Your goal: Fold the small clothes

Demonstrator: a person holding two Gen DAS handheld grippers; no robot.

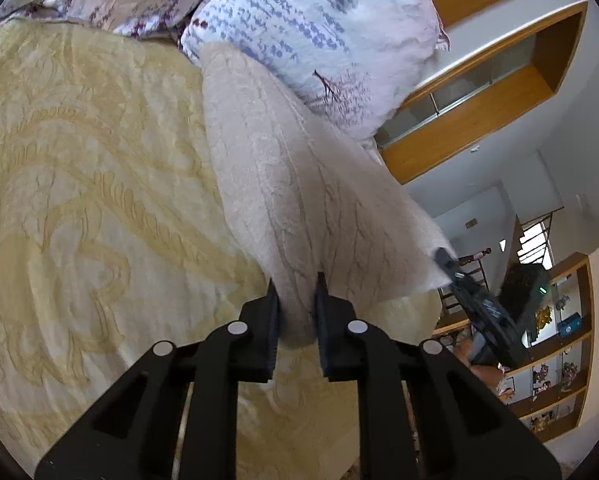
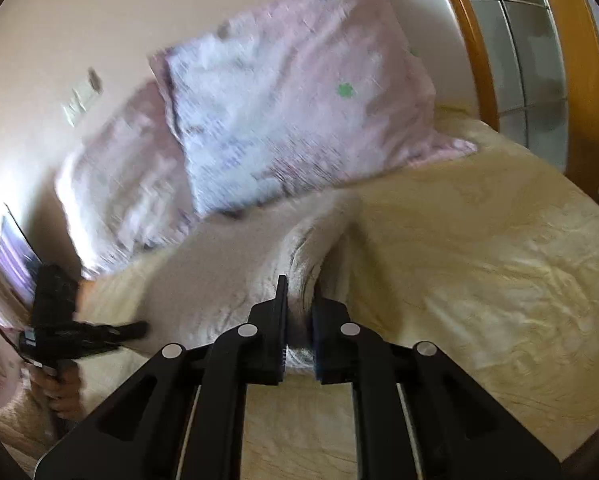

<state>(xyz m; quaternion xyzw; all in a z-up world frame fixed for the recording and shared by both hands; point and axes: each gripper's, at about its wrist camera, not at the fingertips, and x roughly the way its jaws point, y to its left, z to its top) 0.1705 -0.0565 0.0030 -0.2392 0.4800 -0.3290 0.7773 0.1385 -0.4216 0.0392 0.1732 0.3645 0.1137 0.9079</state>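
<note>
One white knitted garment [image 1: 299,184] is held lifted above the yellow bedspread [image 1: 79,184], near the head edge of the bed; it is pinched between the narrow jaws of the left gripper [image 1: 297,292] and, at another edge, between those of the right gripper [image 2: 301,300]. For a good fold, both held edges should probably be kept level and stretched (no sagging middle) while the cloth is lowered flat. Counted: one garment, two grippers, two floral pillows [image 2: 291,112].
</note>
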